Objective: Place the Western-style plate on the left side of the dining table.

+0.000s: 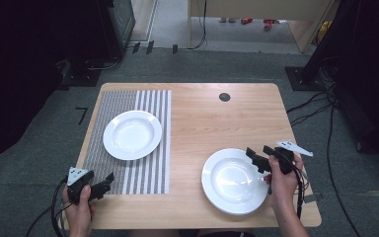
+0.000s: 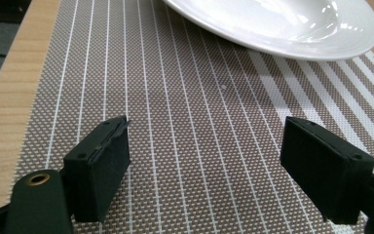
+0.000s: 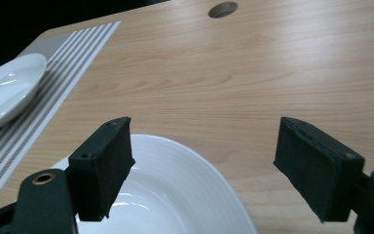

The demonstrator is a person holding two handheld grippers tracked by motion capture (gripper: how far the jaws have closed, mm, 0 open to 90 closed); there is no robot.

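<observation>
A white plate (image 1: 132, 134) rests on the striped placemat (image 1: 150, 170) at the table's left. A second white plate (image 1: 233, 180) lies on the bare wood at the front right. My left gripper (image 1: 109, 179) hovers low over the mat's front edge, open and holding nothing; in the left gripper view its fingers (image 2: 101, 163) frame the mat (image 2: 195, 126) with the plate's rim (image 2: 292, 29) beyond. My right gripper (image 1: 259, 154) stands open over the right edge of the second plate (image 3: 175, 195), nothing between its fingers (image 3: 104, 163).
A round cable hole (image 1: 224, 97) sits near the table's far edge (image 3: 223, 9). Cables trail from both grippers over the front edge. Dark equipment and cables surround the table on the floor. Bare wood (image 1: 217, 123) separates the two plates.
</observation>
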